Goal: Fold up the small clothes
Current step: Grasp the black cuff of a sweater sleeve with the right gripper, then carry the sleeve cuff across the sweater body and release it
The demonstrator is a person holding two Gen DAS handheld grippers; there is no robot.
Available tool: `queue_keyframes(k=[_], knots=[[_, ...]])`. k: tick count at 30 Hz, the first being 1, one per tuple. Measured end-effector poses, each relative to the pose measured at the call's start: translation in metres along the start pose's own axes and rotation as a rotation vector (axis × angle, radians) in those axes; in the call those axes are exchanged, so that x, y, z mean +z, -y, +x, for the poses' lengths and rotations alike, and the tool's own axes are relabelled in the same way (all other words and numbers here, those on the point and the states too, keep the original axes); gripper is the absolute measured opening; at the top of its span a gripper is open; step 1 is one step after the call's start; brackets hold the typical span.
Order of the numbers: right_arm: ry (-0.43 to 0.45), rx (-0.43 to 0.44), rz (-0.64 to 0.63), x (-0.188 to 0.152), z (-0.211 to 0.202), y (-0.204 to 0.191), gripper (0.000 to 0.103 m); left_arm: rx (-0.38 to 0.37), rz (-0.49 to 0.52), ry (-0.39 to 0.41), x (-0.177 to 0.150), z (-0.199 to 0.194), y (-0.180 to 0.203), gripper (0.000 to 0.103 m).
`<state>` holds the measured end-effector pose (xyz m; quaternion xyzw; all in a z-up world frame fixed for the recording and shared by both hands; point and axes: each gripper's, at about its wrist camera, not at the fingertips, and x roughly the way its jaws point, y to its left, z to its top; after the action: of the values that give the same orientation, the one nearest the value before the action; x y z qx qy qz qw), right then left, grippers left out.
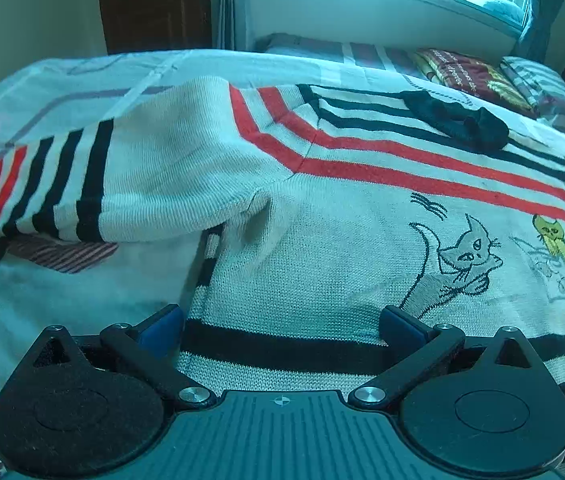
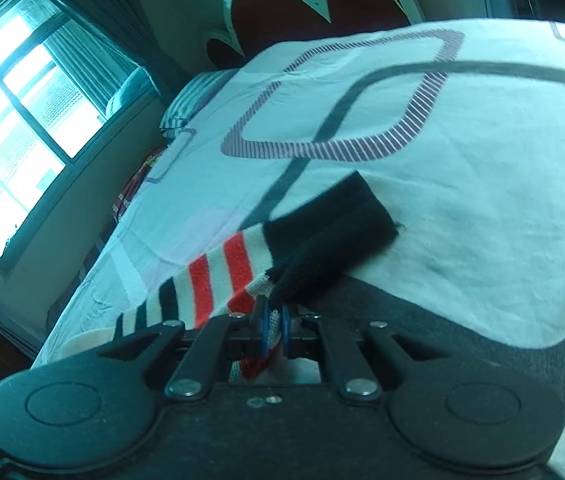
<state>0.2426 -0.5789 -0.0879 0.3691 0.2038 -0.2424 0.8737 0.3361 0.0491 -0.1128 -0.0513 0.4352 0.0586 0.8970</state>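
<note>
The bed (image 1: 62, 80) carries everything, under a smooth white sheet printed with grey and striped loop outlines. On it lies the sweater (image 1: 322, 240), spread flat with its front up: a chunky cream knit with red and black bands across the chest and hem, a black ribbed collar (image 1: 458, 120) at 1 o'clock in the left wrist view, and cats stitched in outline on the front. The sleeve (image 1: 82, 184) at 9 o'clock in that view lies stretched outward, its end ringed with black and red stripes.

The folding looks barely started. The body is flat and no fold is visible in it; in the right wrist view the other sleeve (image 2: 218, 280) is lifted off the sheet, striped cream, red and black, ending in a thick black cuff (image 2: 330, 228) that points toward 1 o'clock. I judge this to be the first sleeve fold, with the second sleeve and the body folds left.

The left claw (image 1: 282, 326) stands wide, its blue pads hovering over the black hem band, gripping nothing. The right claw (image 2: 273, 322) is pinched narrow on the sleeve, knit caught between its blue pads just below the cuff.
</note>
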Motion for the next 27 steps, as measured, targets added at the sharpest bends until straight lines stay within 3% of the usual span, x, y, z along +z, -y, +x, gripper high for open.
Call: queue_keyframes(k=[4, 8, 12, 16, 21, 27], knots=[[0.056, 0.067, -0.149, 0.001, -0.018, -0.048, 0.007, -0.006, 0.028, 0.008, 0.003, -0.009, -0.002, 0.103], [0.051, 0.231, -0.341, -0.024, -0.033, -0.128, 0.007, 0.023, 0.041, 0.078, -0.002, -0.033, -0.011, 0.103], [-0.055, 0.394, -0.472, -0.08, -0.036, -0.202, 0.007, 0.028, 0.024, 0.089, -0.008, -0.052, -0.028, 0.103], [-0.233, 0.518, -0.549, -0.153, -0.027, -0.258, 0.007, 0.04, -0.015, 0.105, -0.014, -0.071, -0.053, 0.103], [-0.395, 0.559, -0.645, -0.229, -0.015, -0.296, 0.007, 0.077, -0.05, 0.128, -0.019, -0.09, -0.082, 0.103], [-0.37, 0.565, -0.762, -0.259, -0.032, -0.306, 0.008, 0.13, -0.101, 0.176, -0.019, -0.103, -0.107, 0.103]])
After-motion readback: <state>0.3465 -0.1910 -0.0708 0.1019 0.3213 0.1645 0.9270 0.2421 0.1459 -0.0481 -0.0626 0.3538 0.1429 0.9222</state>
